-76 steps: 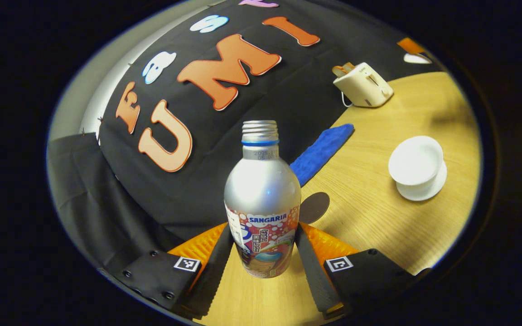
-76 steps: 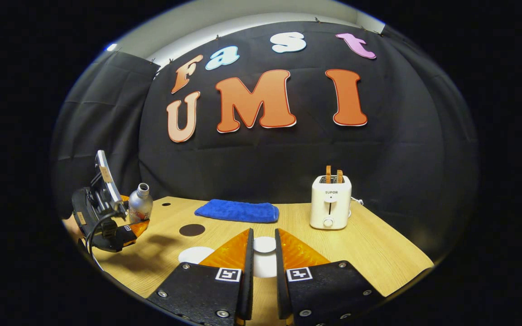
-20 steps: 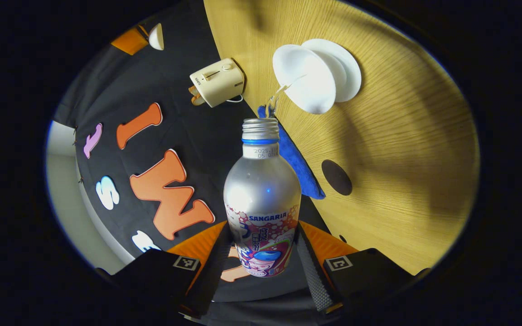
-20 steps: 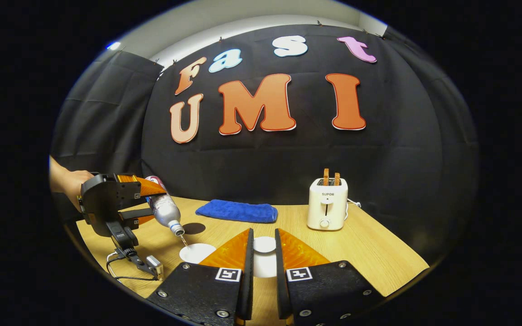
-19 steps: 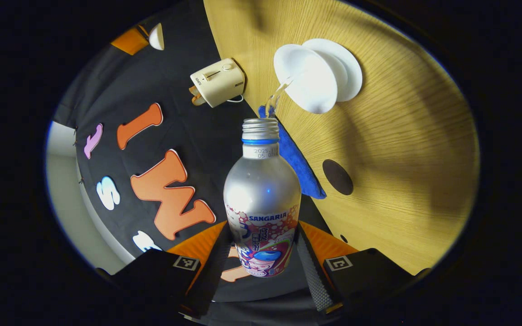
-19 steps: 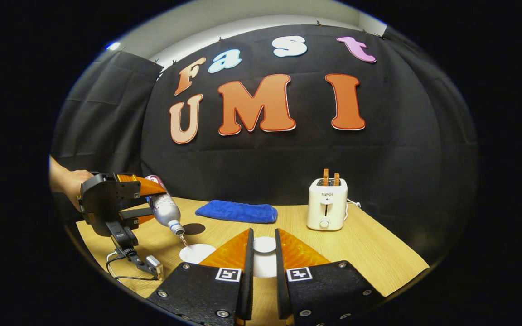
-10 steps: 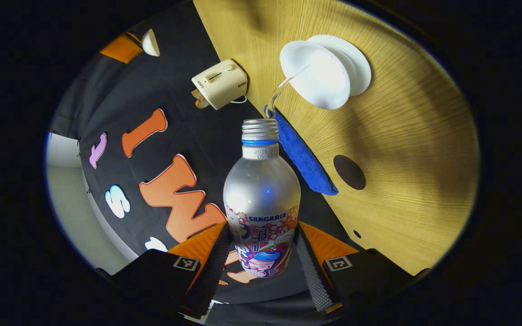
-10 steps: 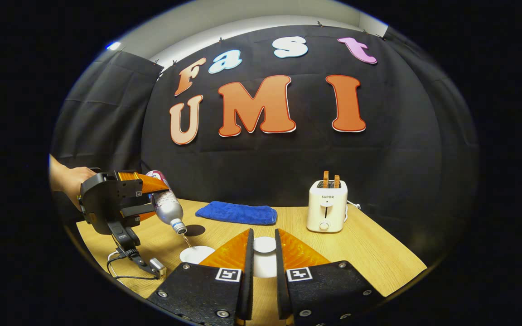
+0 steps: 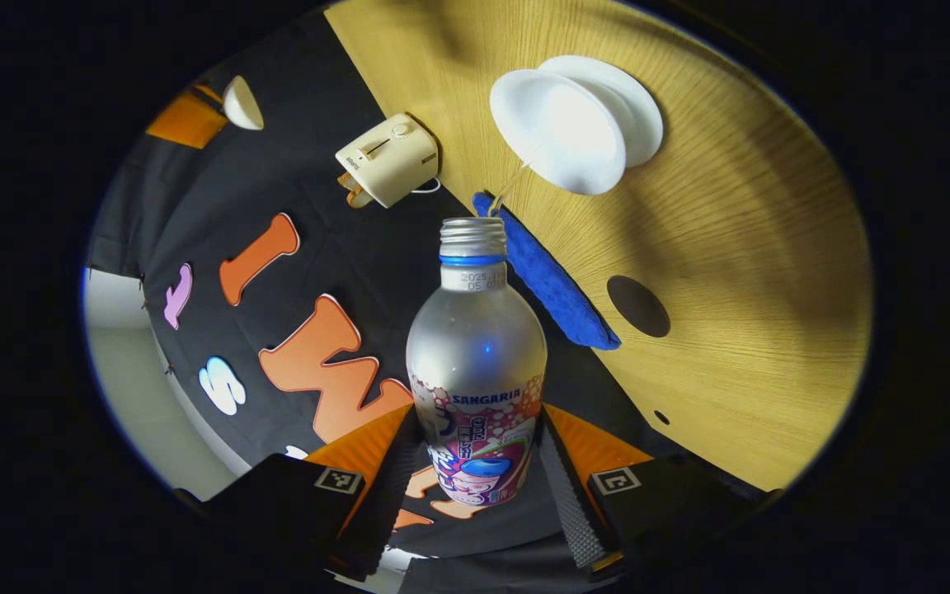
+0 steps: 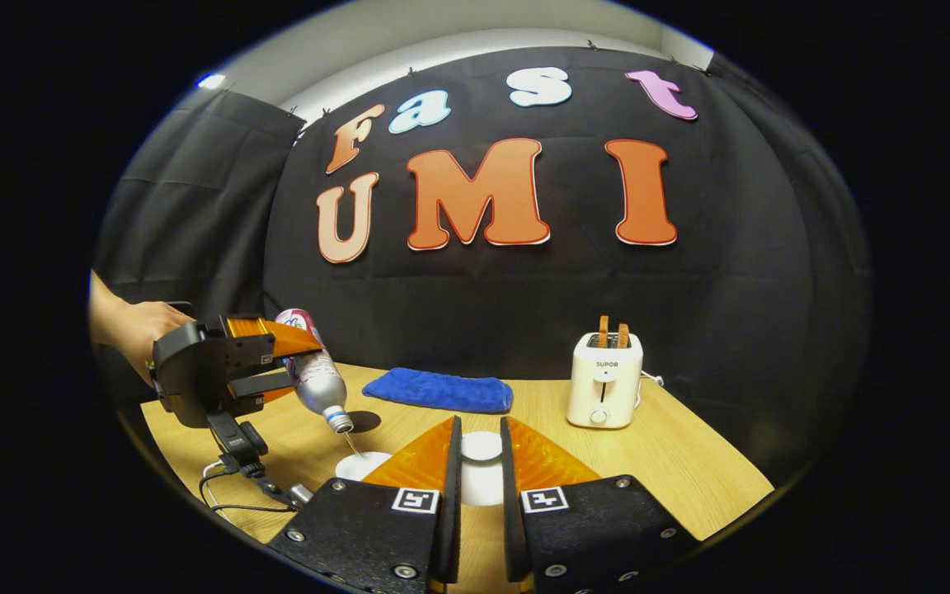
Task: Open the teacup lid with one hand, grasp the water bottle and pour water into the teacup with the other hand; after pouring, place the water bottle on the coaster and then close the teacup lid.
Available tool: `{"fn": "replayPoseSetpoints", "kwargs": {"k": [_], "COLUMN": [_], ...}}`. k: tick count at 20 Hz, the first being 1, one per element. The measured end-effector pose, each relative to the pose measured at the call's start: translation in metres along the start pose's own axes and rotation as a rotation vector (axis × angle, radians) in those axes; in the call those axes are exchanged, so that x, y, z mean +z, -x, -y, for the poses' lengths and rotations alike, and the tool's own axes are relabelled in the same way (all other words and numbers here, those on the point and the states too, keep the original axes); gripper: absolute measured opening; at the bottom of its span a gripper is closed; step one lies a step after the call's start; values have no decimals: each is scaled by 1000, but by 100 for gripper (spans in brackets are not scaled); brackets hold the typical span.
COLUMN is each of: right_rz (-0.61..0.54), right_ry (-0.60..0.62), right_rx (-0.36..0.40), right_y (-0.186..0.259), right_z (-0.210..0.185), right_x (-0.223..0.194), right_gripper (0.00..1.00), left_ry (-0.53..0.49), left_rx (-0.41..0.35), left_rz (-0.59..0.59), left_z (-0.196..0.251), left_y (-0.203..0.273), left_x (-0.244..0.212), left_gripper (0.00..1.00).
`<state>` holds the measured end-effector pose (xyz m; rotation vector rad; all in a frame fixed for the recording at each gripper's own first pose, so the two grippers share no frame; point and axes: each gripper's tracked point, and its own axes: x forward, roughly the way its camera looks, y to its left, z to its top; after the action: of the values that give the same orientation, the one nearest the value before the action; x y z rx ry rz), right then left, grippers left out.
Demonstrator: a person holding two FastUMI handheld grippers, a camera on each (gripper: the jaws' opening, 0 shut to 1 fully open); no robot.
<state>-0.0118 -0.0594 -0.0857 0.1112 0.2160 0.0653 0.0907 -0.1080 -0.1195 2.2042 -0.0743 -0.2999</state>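
Left gripper view: we're mid-pour. Table (image 9: 739,272) largest, then the water bottle (image 9: 477,363) pinched between the left gripper (image 9: 475,487) jaws, tilted, thin stream off its mouth into the open teacup (image 9: 553,128) ahead. Right gripper (image 10: 475,487) jaws pinch the lid (image 10: 482,446), held just beside the cup. Coaster (image 9: 638,305) is beside the bottle's neck. Next, probably: we right the bottle, then set it on the coaster.
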Motion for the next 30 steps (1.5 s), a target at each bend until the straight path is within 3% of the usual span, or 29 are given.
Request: {"fn": "replayPoseSetpoints", "kwargs": {"k": [9,14,15,19,21,24,27,30], "right_rz": [-5,-11,-9,-12,-14,-15,-25,-30], "right_ry": [7,5,5,0,-4,-9,2,13], "right_rx": [14,13,11,7,2,10,11,13], "right_y": [-1,0,1,2,3,3,0,-3], "right_z": [-6,-4,-4,-2,-1,-7,-11,-14], "right_x": [-4,-5,-5,-4,-5,-5,-8,-5], "right_gripper": [22,22,22,22,22,22,22,22], "left_ry": [-61,-21,2,69,99,222,438,627], "left_rx": [-23,-1,3,39,54,69,54,99], "left_rz": [21,18,15,4,6,8,0,-15], "left_z": [10,4,4,-1,-3,-3,5,3], "left_y": [3,3,3,7,7,8,10,9], "left_x": [17,14,12,5,2,-1,-5,-17], "left_gripper": [84,87,83,83,87,85,82,83]}}
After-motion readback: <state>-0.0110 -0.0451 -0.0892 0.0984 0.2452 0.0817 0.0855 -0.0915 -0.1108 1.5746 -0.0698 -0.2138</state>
